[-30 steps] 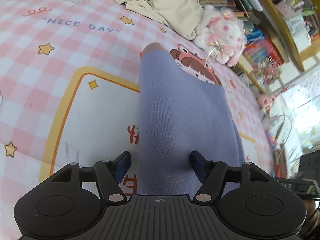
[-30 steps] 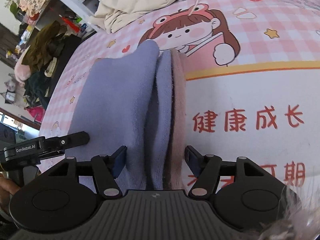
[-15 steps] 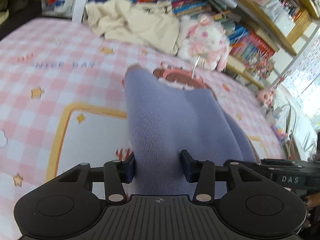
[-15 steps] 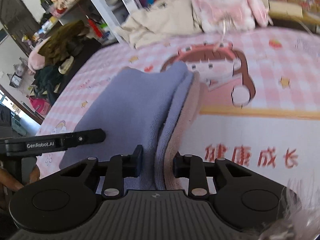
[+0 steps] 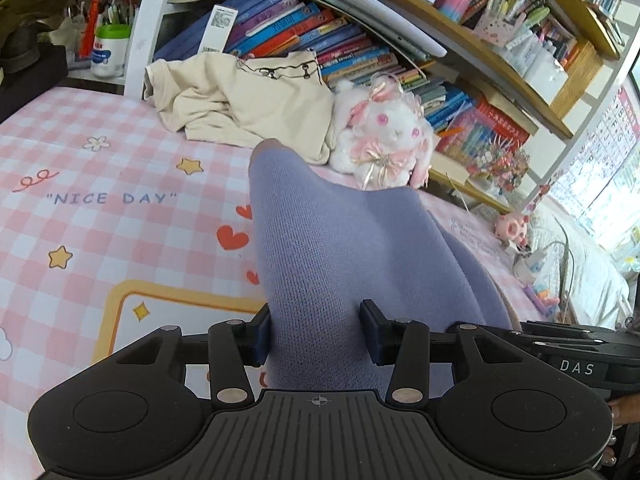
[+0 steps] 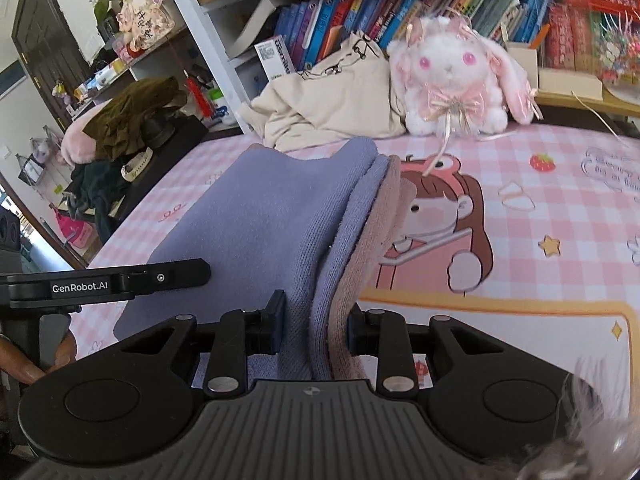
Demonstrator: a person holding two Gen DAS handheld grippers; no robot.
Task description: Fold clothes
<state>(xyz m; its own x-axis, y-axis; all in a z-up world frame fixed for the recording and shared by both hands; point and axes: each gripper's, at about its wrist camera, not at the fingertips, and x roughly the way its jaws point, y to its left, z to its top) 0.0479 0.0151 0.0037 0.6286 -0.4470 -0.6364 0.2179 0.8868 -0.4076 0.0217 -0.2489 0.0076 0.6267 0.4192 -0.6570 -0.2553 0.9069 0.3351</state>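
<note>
A folded lavender knit garment [image 5: 340, 248] with a dusty-pink inner layer [image 6: 372, 248] is lifted off the pink checked bed cover [image 5: 100, 184]. My left gripper [image 5: 316, 336] is shut on one near edge of the lavender garment [image 6: 272, 224]. My right gripper [image 6: 314, 332] is shut on the other near edge, pinching the stacked lavender and pink layers. The cloth stretches forward from both grippers and rises above the cover. The left gripper body [image 6: 104, 280] shows at the left of the right wrist view.
A crumpled cream garment [image 5: 240, 100] and a white plush rabbit [image 5: 384, 132] lie at the far edge of the bed cover [image 6: 560, 208]. Bookshelves [image 5: 360, 40] stand behind them. Dark clothes [image 6: 120, 132] pile up to the left.
Both grippers went from open to shut on the garment's near edge, then lifted it. The views tilted up from the cover toward the shelves.
</note>
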